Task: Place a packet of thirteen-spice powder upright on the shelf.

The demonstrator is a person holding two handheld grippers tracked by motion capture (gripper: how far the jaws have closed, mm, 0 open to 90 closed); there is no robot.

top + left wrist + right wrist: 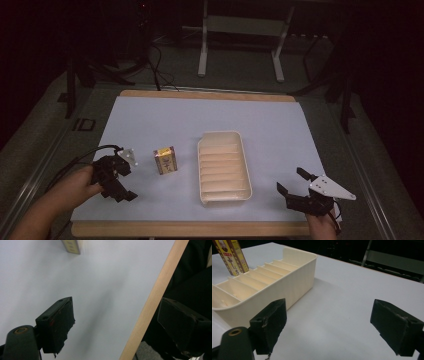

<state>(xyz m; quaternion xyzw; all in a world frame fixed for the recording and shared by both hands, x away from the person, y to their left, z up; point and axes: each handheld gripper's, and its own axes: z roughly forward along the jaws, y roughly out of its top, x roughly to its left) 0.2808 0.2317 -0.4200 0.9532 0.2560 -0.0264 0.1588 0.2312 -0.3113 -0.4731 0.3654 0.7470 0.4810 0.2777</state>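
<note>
Nearest the person, the left gripper [121, 181] hangs low over the near-left part of the bench [150, 120], its jaws spread wide with nothing between them. In the left gripper view one pad [58, 323] sits over the white sheet and the other out past the wooden front edge [152, 297], so the gripper is turned toward the near edge instead of facing the box.

The box [165, 160], small and yellow with printed sides, stands upright just beyond and to the right of that gripper, near but not touching it. Its long axis runs vertical, and its narrow faces look roughly toward the left hand [75, 185] and toward the tray. In the left gripper view only its lower corner [72, 246] peeks in at the top edge, so I judge the hand must swing the jaws round before they can straddle it.

The right gripper [295, 187] rests near the front right of the bench, jaws also wide and empty, pointing up the bench and leftward. Just beside it lies the cream tray [247, 175], long axis running away from the person, divided by cross ribs into slots that look empty. From the right gripper view the tray [294, 282] stands between that gripper and the box [233, 256], so the left hand is plainly nearer and has the open path. The box stands beside the tray, apart from its wall.
</note>
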